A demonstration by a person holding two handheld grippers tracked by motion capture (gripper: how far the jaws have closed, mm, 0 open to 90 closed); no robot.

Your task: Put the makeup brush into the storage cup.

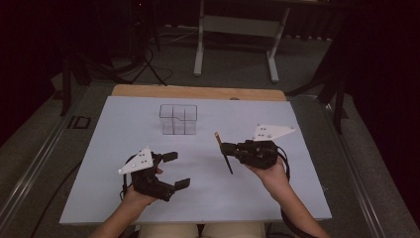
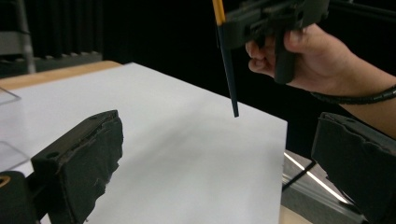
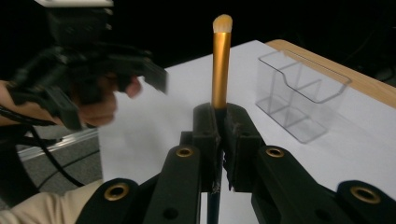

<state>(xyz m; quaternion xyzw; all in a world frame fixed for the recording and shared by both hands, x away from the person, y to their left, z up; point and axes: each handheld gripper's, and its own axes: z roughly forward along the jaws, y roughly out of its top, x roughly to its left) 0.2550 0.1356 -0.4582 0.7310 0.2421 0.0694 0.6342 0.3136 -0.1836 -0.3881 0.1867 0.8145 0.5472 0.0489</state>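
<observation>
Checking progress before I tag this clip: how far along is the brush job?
Done: the right tongs are shut on the makeup brush and hold it lifted off the white table. In hand: carrying it; the left tongs are open, holding nothing. Left: the clear organizer looks empty, so the brush probably goes there.

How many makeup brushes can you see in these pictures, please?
1: the makeup brush is clamped in the right tool, bristles up, lifted above the white table.
</observation>
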